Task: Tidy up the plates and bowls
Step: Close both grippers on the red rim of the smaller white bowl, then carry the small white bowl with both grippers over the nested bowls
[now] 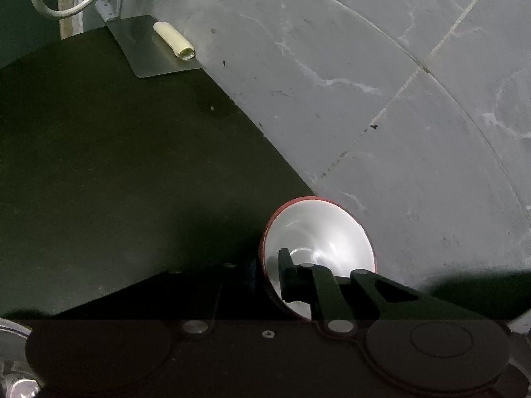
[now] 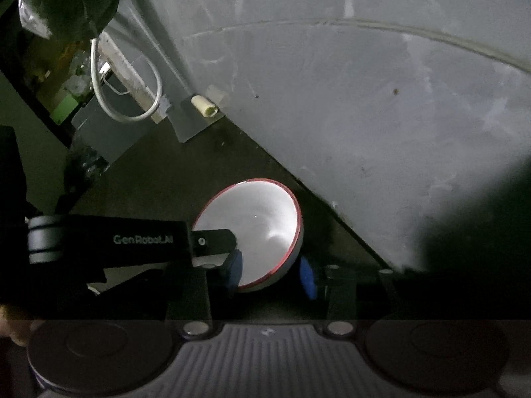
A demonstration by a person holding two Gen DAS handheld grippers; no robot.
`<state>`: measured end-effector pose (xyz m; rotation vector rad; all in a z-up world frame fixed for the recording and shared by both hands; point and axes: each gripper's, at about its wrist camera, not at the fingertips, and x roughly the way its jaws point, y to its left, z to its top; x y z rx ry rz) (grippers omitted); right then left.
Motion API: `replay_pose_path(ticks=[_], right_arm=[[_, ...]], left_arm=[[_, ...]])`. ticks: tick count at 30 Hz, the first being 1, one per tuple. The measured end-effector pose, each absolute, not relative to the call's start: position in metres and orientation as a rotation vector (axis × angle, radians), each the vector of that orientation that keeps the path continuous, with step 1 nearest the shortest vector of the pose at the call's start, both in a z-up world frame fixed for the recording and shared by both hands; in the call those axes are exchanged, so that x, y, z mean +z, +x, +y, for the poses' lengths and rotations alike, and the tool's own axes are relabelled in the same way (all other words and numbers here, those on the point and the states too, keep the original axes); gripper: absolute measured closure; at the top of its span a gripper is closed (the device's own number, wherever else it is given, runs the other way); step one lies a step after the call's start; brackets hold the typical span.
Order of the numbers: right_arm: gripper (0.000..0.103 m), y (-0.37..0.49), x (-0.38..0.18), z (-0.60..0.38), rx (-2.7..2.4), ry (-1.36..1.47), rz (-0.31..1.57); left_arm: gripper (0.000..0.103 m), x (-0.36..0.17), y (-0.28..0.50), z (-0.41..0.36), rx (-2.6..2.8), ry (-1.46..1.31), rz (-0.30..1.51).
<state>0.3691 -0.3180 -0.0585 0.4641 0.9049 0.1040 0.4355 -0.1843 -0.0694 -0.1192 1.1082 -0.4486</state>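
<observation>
A white bowl with a red rim [image 1: 325, 232] [image 2: 259, 219] stands tilted on the dark counter [image 1: 116, 165], close to the grey wall, with its opening towards both cameras. My left gripper [image 1: 272, 272] is shut on the bowl's left rim: one black finger [image 1: 286, 275] lies inside the bowl, the other is lost in the dark outside it. The right wrist view shows that gripper [image 2: 229, 242] reaching in from the left. My right gripper [image 2: 270, 273] straddles the bowl's near edge. One blue pad [image 2: 234, 268] is over the inside and the other [image 2: 307, 277] is beside the outer wall, with a wide gap between them.
A grey tiled wall [image 1: 365, 66] runs diagonally behind the bowl. A metal sheet [image 1: 146, 49] with a cream roll [image 1: 174, 39] lies at the counter's far end, beside a white cable loop [image 2: 132, 99]. Something shiny [image 1: 13, 364] shows at the lower left edge.
</observation>
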Motion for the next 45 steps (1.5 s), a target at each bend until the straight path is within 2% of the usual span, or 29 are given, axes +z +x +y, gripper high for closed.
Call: replay_pose_path(ticks=[6,25,34,45], right_arm=[[0.066,0.361,-0.058,-0.321,0.147,0.457,0.91],[0.066,0.305,0.01,-0.289,0.318,0.366,0.734],[0.066,0.258,0.04,-0.256,0.403,0.317,0.678],[0.066,0.188,0.058,-0.204,0.522,0.241,0.692]], left_arm=[[0.09,-0.063,0.424,-0.175,-0.455,-0.139,1.077],[0.09,0.012,0.349,-0.119,-0.406,-0.175,0.856],[0.09,0.045,0.281,-0.078,-0.337,-0.222,0.764],[0.09,0.052,0.193,-0.02,-0.248,-0.3,0.722]])
